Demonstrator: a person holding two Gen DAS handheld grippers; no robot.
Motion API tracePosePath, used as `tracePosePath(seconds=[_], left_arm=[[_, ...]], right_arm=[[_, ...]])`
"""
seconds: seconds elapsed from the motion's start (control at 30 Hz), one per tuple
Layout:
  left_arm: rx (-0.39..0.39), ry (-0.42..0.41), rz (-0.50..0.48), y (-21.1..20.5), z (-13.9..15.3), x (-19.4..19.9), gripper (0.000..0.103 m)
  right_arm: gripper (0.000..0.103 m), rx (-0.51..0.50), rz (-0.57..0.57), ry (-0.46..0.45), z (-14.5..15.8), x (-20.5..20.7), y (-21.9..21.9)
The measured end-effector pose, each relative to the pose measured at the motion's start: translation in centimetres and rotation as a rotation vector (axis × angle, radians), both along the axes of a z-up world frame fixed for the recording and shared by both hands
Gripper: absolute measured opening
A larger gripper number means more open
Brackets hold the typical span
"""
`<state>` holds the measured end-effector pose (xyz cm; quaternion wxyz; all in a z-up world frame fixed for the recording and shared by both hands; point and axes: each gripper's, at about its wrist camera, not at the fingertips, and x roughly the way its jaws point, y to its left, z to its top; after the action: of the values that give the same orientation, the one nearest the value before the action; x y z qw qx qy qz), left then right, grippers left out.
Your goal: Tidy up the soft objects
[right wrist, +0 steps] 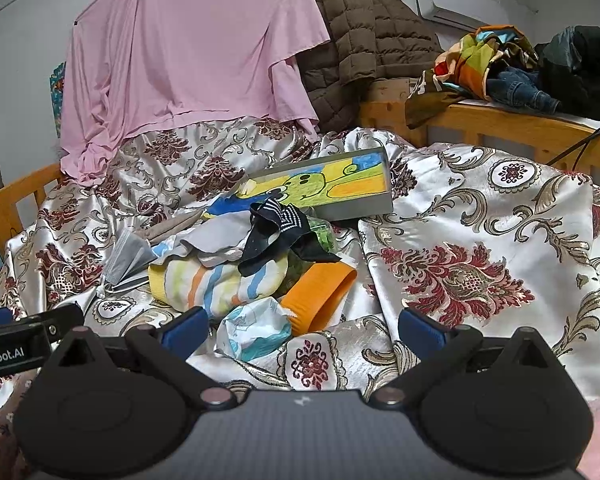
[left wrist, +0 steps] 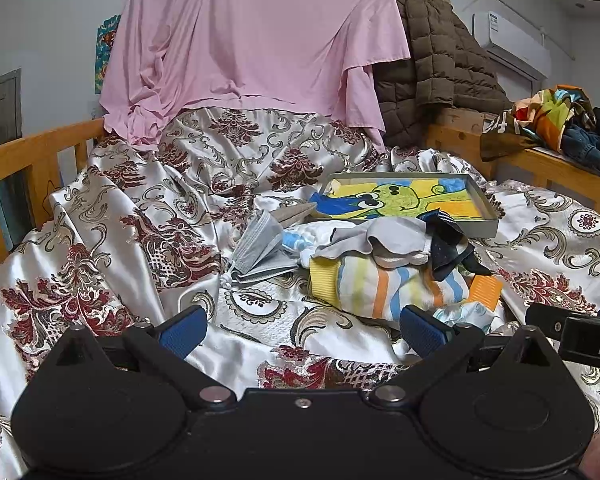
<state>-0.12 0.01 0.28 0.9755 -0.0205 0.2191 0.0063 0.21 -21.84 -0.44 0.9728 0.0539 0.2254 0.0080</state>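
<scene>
Both claws spread apart, nothing held: left gripper [left wrist: 300, 330], right gripper [right wrist: 303, 328]. Crumpled packet [right wrist: 254, 330] nearest; best pinched mid-body, lifted clear of striped sock [right wrist: 220, 280], carried toward tray [right wrist: 376, 204].

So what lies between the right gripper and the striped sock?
In the right wrist view, a crumpled white-and-blue packet lies between the open right gripper and the striped sock, on the satin bedspread.

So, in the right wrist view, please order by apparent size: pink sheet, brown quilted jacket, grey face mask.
1. Pink draped sheet
2. Brown quilted jacket
3. Grey pleated face mask, smallest despite being nearest
</scene>
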Motion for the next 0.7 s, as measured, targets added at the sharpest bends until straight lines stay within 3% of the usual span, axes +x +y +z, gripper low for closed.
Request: tracePosePath(seconds=[0.7], left_arm=[[0.0, -0.001, -0.001, -0.03, -0.02, 0.0, 0.102]], right_arm=[[0.103, 0.003, 0.001, 0.002, 0.03, -0.14, -0.17]])
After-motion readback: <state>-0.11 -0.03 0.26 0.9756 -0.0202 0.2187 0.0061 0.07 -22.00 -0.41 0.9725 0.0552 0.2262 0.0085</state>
